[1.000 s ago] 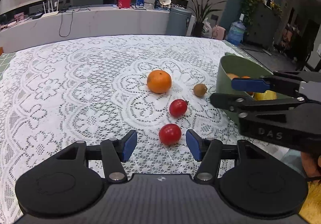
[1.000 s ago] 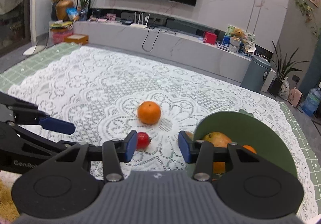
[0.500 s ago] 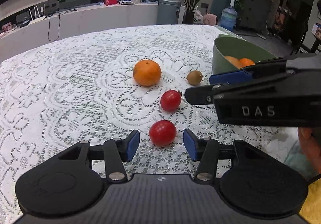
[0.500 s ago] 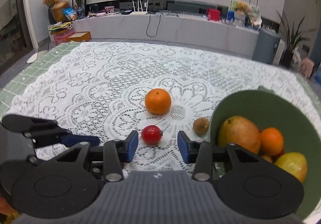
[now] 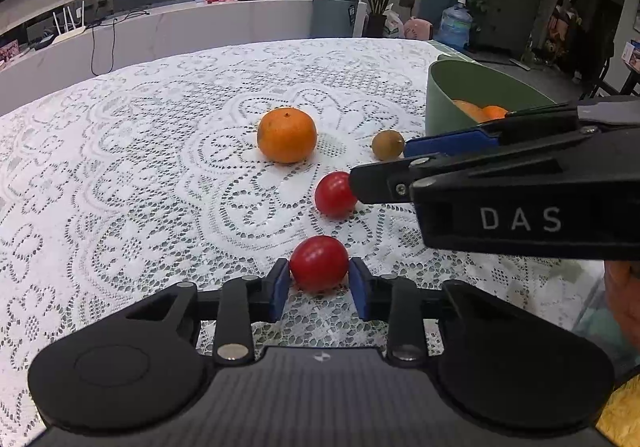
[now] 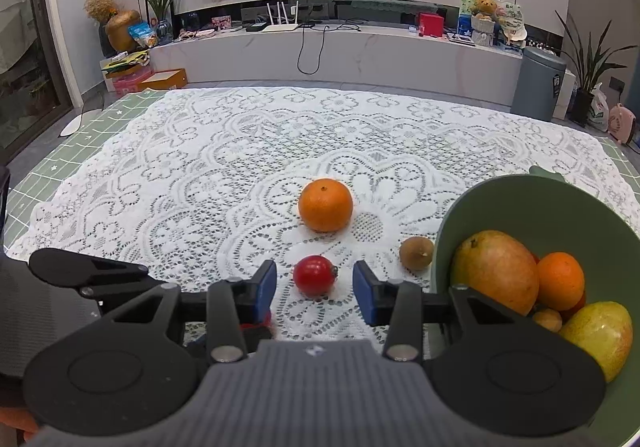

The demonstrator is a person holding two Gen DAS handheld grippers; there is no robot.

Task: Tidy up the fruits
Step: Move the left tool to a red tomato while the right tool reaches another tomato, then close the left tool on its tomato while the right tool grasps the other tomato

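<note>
The left claw (image 5: 319, 283) is closing on the near tomato (image 5: 319, 262), its pads at both sides. The right claw (image 6: 315, 289) stands apart around the second tomato (image 6: 315, 275). Beyond lie an orange (image 6: 325, 204) and kiwi (image 6: 416, 253), beside the green bowl (image 6: 452, 223) on the lace-covered bench (image 6: 200, 183).

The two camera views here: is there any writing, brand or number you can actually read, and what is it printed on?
"DAS": white letters on the black side of the right gripper, seen from the left wrist view.
Poster behind the teddy bear: print too small to read.
Sticker on the grey bin: too blurred to read.
Red box on the shelf: no legible text.
Nothing else readable in either view.
</note>
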